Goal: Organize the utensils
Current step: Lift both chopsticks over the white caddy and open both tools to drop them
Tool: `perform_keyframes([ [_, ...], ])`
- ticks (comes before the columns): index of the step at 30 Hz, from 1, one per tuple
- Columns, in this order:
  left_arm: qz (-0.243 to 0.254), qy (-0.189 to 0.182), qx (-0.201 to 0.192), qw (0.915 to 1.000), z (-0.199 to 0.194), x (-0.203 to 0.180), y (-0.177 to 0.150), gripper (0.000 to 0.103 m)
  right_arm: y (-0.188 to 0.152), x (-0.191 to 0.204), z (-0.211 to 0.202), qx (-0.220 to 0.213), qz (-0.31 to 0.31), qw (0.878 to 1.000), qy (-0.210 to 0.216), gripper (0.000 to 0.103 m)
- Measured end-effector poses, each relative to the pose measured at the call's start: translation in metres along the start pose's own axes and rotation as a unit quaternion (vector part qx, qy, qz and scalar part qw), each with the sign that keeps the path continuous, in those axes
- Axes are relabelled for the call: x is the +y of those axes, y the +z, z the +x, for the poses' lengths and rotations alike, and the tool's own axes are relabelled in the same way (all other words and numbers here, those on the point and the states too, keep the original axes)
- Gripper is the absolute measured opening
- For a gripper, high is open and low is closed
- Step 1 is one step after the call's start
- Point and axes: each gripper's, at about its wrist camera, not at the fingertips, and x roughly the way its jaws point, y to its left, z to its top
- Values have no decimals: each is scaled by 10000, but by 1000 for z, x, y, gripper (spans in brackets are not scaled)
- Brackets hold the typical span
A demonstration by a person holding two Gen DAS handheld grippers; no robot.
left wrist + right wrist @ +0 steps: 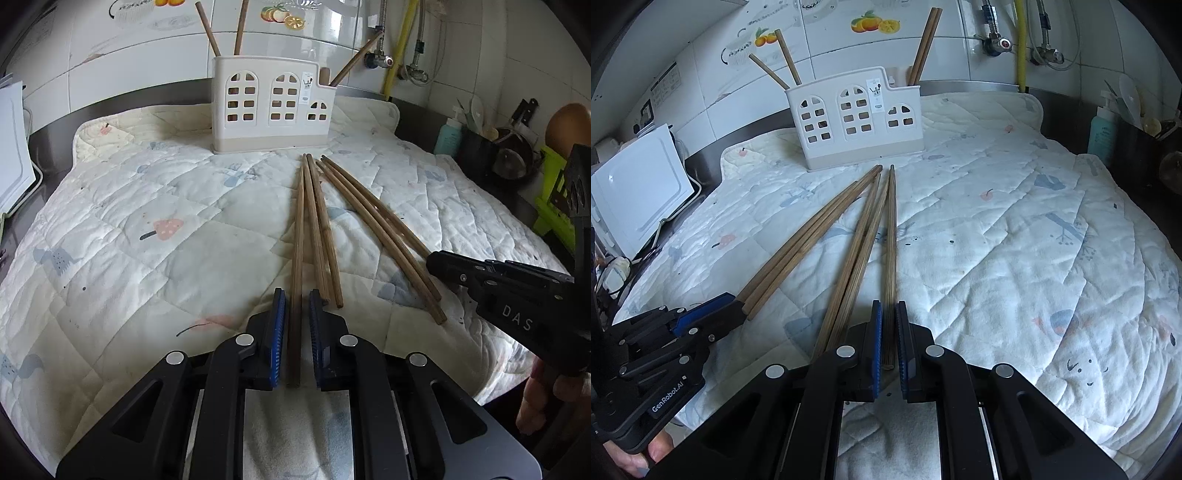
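Several wooden chopsticks [325, 229] lie on a white quilted mat [147, 229] in front of a white utensil holder [271, 105] with window cut-outs, which holds a few chopsticks upright. My left gripper [297, 295] straddles the near end of the leftmost chopstick [298, 229], jaws close to it with small gaps on both sides. My right gripper [889, 306] straddles the rightmost chopstick [892, 236] in the same way, pads nearly on it. The holder [855, 118] also shows in the right wrist view. Each gripper shows in the other view: right [436, 264], left [738, 306].
A white appliance [639, 192] stands left of the mat. A teal bottle [448, 136], dark pots and a green rack [554, 199] stand at the right. Tiled wall with pipes and valves [388, 59] is behind the holder.
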Motion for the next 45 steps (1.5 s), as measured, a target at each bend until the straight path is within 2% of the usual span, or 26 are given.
perform_keyframes([
  [2,-141,-98,31,9998,-1,5,1,5,0,0,-3,-28,-15,10000,16,7],
  [5,-292,-178,37,9994,-5,11,4,5,4,1,-12,-164,-142,9998,-54,7],
  [9,-160,-117,-222,9996,-21,7,12,5,14,-1,-28,-430,-306,9985,-125,7],
  [14,-134,-206,-496,9985,-41,7,28,5,40,1,-54,-855,-649,9941,-144,7],
  [19,-155,-237,-736,9969,-52,9,46,5,74,-2,-70,-1147,-815,9901,23,7],
  [23,-195,-263,-871,9957,-55,12,60,5,100,-2,-76,-1258,-914,9876,202,7],
  [29,-61,-242,-911,9955,-52,13,86,5,139,-2,-73,-1167,-1133,9858,426,7],
  [37,-80,-221,-1061,9941,-52,22,124,5,191,-4,-82,-1202,-1328,9824,526,7],
  [45,60,-256,-1293,9913,-59,19,153,5,226,0,-90,-1393,-1467,9779,533,7],
])
